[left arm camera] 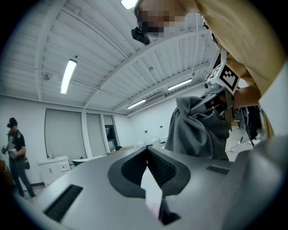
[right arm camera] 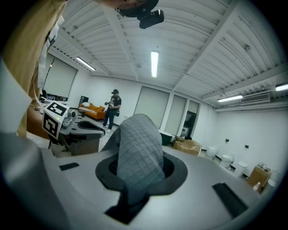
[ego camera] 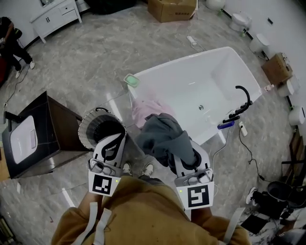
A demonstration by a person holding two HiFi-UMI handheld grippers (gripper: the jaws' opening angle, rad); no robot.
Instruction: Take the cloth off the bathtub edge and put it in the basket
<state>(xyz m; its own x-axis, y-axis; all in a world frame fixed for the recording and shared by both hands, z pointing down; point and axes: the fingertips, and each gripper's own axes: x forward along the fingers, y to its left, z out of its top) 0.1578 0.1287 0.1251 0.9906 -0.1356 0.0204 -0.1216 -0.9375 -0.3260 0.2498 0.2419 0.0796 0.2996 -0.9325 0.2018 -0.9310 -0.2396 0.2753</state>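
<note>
My right gripper (ego camera: 189,153) is shut on a grey cloth (ego camera: 165,136), which bunches up over its jaws and hangs above the near end of the white bathtub (ego camera: 181,64). In the right gripper view the grey cloth (right arm camera: 137,157) fills the gap between the jaws. A pink cloth (ego camera: 143,109) lies over the tub's near edge. The round dark basket (ego camera: 88,122) stands on the floor left of the tub. My left gripper (ego camera: 117,139) is over the basket, jaws closed tip to tip with nothing between them. From the left gripper view the grey cloth (left arm camera: 198,130) hangs at the right.
A dark cabinet (ego camera: 52,119) holding a white basin stands at the left. A green dish (ego camera: 131,80) sits on the tub's corner and a black faucet (ego camera: 241,100) at its right side. A cardboard box (ego camera: 172,9), white toilets (ego camera: 239,21) and floor cables lie beyond. A person (ego camera: 12,43) stands far left.
</note>
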